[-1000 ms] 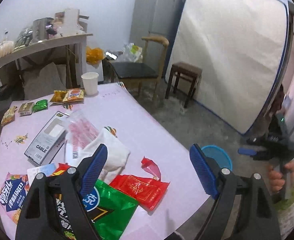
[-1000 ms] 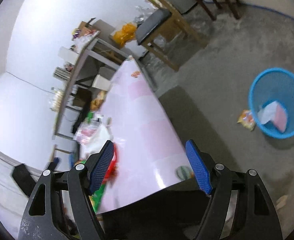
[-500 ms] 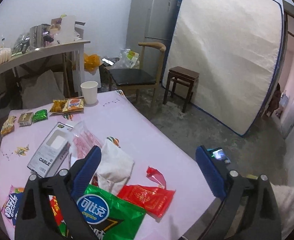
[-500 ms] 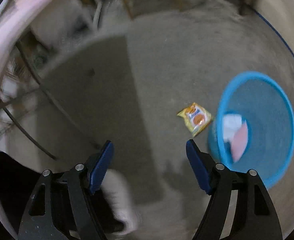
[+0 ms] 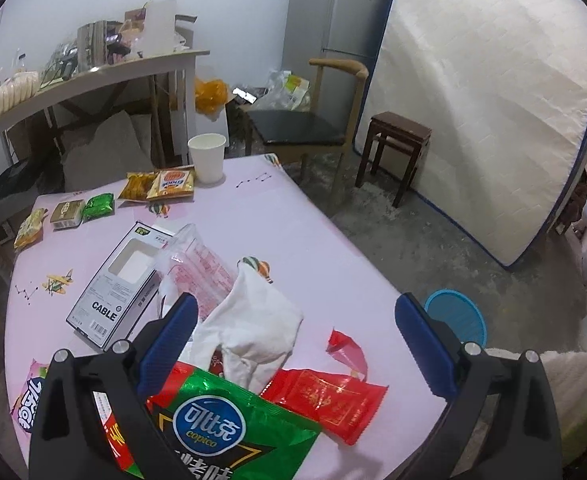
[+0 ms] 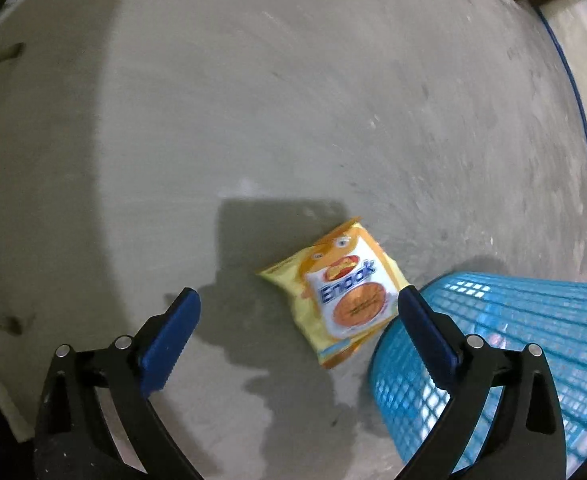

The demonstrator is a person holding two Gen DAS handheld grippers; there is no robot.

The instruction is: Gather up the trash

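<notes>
A yellow snack packet (image 6: 343, 290) lay on the concrete floor (image 6: 293, 100), against the side of the blue mesh bin (image 6: 513, 344). The right gripper (image 6: 297, 320) pointed down at it, jaws spread wide and empty — the packet sat just ahead, toward the right finger. The left gripper (image 5: 293, 332), also spread and empty, hovered over the pink table (image 5: 305, 232) — wrappers, a white cloth (image 5: 253, 328) and a cable box (image 5: 121, 280) beneath.

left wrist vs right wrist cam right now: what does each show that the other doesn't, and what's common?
Left wrist only: pink table with wrappers, CABLE box, white cup, chair, mattress, open left gripper.
Right wrist only: yellow snack bag on the floor beside the basket, open right gripper.
Both: blue basket and concrete floor.
</notes>
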